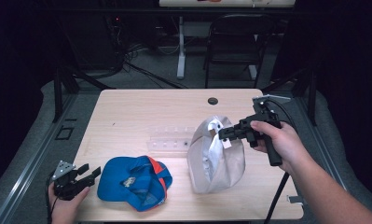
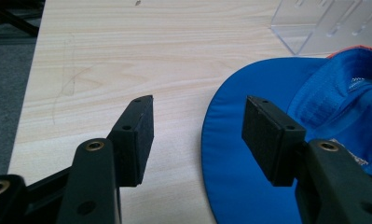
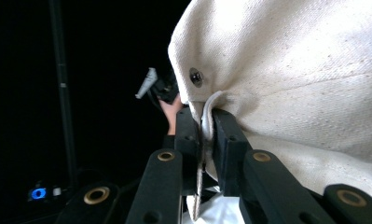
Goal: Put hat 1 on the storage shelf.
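Landmark is the clear plastic rack (image 1: 170, 138) lying mid-table on the light wood table (image 1: 127, 116). Right gripper (image 1: 224, 134), held in the person's right hand (image 1: 279, 142), sits just right of the rack, raised off the tabletop; its jaws are closed tight on the edge of the beige cap (image 1: 215, 156), pinching the fabric rim near a small metal eyelet (image 3: 196, 76), as the right gripper view shows up close. The beige cap hangs from that grip right of the rack, its lower part down at the table surface; cannot tell if it rests fully on the table. A white tag (image 1: 227, 143) dangles by the jaws. Blue cap (image 1: 134, 182) with orange trim lies in front of the rack and a bit left, toward the person, inside facing up. Left gripper (image 1: 89, 173), in the left hand (image 1: 65, 205), is at the near left corner of the table, front-left of the rack, jaws spread wide and holding nothing; in the left gripper view one jaw is over the blue cap's brim (image 2: 230, 154), the other over bare wood. Black chair (image 1: 237, 42) stands on the floor well behind the rack.
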The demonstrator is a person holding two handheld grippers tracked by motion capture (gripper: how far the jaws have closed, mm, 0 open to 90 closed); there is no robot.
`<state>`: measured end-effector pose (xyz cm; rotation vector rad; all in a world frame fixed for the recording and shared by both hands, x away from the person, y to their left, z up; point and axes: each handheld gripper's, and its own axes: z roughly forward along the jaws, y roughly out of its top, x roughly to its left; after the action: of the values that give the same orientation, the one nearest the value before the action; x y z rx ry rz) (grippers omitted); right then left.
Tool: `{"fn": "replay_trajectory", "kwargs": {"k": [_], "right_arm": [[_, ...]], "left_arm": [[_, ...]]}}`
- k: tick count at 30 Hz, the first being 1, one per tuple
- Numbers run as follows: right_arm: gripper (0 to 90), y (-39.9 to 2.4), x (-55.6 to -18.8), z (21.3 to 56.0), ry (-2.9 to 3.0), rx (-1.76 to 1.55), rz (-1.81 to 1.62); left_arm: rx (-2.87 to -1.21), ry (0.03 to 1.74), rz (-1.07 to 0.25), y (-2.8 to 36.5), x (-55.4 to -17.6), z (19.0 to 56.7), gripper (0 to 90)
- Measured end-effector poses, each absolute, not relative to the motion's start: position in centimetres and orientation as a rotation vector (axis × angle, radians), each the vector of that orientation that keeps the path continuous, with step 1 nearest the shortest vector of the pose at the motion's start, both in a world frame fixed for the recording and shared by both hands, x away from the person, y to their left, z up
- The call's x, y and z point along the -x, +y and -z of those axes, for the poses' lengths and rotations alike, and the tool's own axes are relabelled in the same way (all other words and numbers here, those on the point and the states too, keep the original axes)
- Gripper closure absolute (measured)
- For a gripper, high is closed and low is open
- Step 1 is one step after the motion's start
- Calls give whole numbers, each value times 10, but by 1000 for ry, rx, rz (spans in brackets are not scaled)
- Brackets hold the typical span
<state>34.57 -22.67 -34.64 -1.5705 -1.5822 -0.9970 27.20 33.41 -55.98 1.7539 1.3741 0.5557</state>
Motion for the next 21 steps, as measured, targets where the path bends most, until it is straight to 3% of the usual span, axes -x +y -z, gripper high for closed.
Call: {"fn": "replay_trajectory", "kwargs": {"k": [21], "right_arm": [[817, -188, -368, 327, -1451, 1452, 1191]], "left_arm": [[-1758, 1373, -539, 334, -272, 560, 459]]}}
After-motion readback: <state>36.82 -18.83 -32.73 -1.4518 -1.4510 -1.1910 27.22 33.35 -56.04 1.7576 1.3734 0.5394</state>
